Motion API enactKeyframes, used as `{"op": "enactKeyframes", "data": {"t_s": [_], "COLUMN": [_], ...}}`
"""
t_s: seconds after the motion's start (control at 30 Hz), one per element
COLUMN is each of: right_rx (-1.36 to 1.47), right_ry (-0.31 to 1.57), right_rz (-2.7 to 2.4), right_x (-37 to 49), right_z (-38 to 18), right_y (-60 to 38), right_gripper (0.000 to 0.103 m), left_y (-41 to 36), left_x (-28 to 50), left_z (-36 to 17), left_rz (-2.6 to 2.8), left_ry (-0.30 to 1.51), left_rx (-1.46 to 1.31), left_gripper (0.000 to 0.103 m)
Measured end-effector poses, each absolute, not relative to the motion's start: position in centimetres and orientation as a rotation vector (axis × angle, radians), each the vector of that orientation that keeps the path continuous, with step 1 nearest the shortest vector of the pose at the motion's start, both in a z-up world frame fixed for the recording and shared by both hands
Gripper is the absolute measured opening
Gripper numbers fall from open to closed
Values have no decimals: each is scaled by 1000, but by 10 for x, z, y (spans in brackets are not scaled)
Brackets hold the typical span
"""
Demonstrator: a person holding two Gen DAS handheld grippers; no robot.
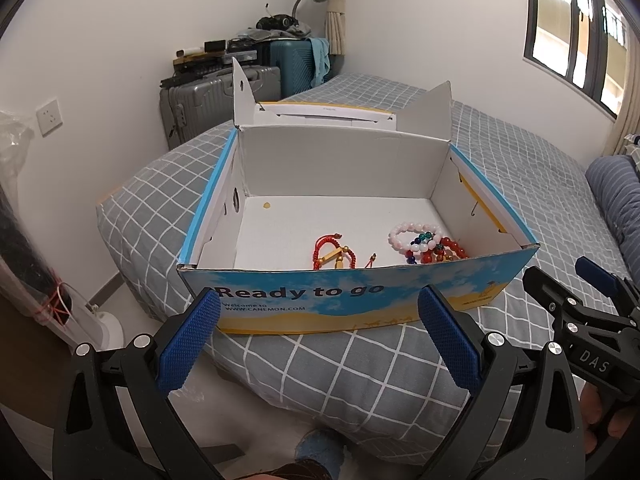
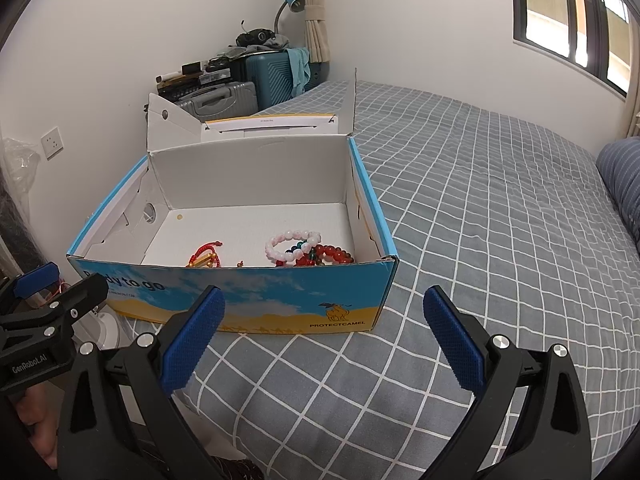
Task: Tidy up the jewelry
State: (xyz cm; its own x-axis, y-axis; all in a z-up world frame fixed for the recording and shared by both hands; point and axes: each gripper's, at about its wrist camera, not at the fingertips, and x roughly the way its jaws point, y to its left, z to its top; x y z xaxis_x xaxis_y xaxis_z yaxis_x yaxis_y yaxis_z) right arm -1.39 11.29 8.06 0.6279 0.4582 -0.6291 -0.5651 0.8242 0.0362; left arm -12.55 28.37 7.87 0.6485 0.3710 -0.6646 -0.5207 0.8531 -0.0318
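your left gripper [image 1: 318, 336] hangs with its jaws spread wide and empty, just short of the printed front wall of the cardboard box [image 1: 352, 300]; your right gripper [image 2: 324, 338] sits the same way beside it, apart and holding nothing. the pads [image 1: 188, 344] are blue, knurled rubber on black plastic arms, grippy on card but coarse for thin cord.

the box rests on a soft, quilted grey checked bedspread [image 2: 480, 208], near the corner of the bed. i judge that pressing on the front wall could tip or slide it, since the bedding gives and the card is thin and light.

inside, on the white floor close to the front wall, lies the jewelry. the red cord bracelet [image 1: 334, 254] with gold tube beads is limp and knotted; a pad could snag one strand and drag the rest. to its right, the pink-and-white bead bracelet [image 1: 416, 236] overlaps a red bead bracelet [image 1: 452, 250] and some blue and green beads. these are round, glossy and hard, so they may roll out of a pinch, or come up tangled together. the front wall hides their near edges, so reaching in blind risks a missed grasp.

beyond, the lid flaps [image 1: 430, 106] stand upright.
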Motion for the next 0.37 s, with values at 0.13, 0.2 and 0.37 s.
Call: {"op": "enactKeyframes", "data": {"t_s": [0.13, 0.2, 0.37], "right_rx": [-170, -171, -170], "right_ry": [671, 671, 670], "right_rz": [589, 590, 590], "right_x": [-14, -14, -14], "right_z": [81, 81, 81], "right_y": [112, 113, 112], "right_gripper": [96, 96, 96], "left_y": [284, 285, 286], "left_x": [-125, -125, -127], "left_z": [79, 78, 79], "left_rz": [521, 524, 529], "left_ry": [698, 699, 687], "left_rx": [-217, -218, -223], "left_gripper": [97, 97, 97]}}
